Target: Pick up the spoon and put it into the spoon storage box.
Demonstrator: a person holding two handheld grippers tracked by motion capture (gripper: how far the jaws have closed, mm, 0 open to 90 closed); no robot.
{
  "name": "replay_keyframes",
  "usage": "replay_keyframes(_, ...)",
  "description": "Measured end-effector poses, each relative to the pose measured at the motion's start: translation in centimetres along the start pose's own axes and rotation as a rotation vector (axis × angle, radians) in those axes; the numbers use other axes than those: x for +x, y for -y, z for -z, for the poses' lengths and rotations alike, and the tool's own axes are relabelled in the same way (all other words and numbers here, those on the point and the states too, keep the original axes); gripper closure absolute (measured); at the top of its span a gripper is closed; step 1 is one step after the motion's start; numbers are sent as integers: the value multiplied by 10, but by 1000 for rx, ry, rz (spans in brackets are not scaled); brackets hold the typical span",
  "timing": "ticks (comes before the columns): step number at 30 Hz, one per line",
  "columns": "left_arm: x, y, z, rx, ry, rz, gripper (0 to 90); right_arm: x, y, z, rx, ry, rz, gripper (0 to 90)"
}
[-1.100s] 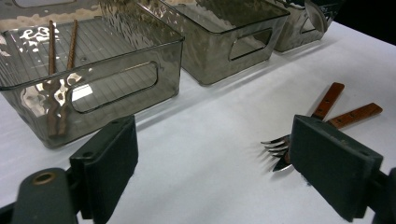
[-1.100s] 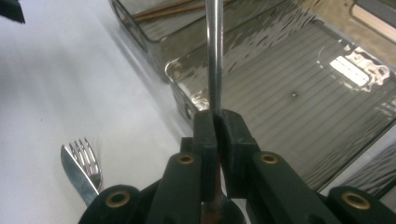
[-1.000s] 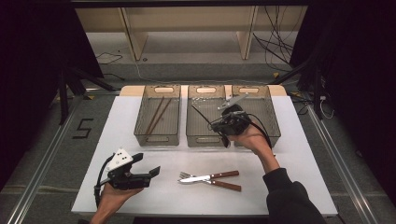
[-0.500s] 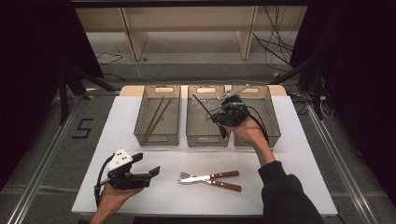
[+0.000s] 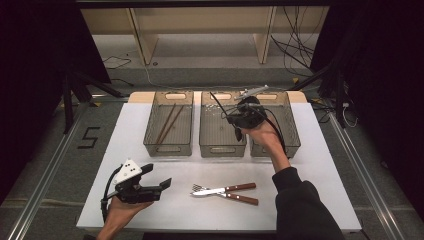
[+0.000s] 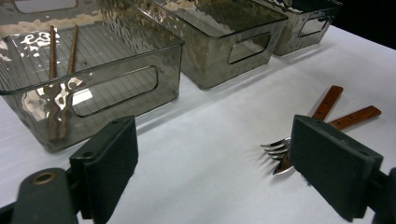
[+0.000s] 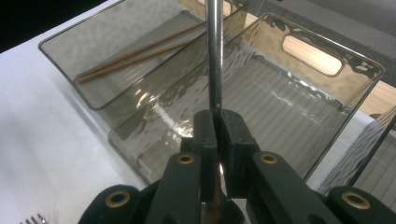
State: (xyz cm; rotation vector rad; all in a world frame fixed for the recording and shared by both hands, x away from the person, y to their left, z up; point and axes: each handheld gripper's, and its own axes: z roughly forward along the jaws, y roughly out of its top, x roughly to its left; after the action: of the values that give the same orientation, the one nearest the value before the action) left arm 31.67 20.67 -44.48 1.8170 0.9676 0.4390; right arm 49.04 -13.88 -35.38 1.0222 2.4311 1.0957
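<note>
Change: right gripper (image 5: 239, 119) has carried its clamped utensil (image 7: 214, 56) over the middle bin (image 5: 222, 145), likely for release.
Left gripper (image 5: 150, 184): wide open, empty, low over the tabletop (image 5: 300, 200).

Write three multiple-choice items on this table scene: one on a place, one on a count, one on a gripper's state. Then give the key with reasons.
1. Where do the two brown wooden chopsticks lie?
A. left smoked-plastic bin
B. middle bin
C. on the white table

2. How many clear smoked-plastic bins stand in the row?
A. two
B. three
C. four

3. How is the left hand-held gripper?
A. shut on a fork
B. shut on nothing
C. open

Key: 1 A, they lie inside the left bin. 2 B, the left, middle and right bins show from above. 3 C, its jaws stand wide apart over the bare white table.
</note>
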Motion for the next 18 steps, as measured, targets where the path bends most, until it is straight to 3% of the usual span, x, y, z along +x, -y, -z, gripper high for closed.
replay_keyframes(18, 0, 0, 1, -7, -4, -5, 153, -5, 2, -22, 27, 34, -35, 860)
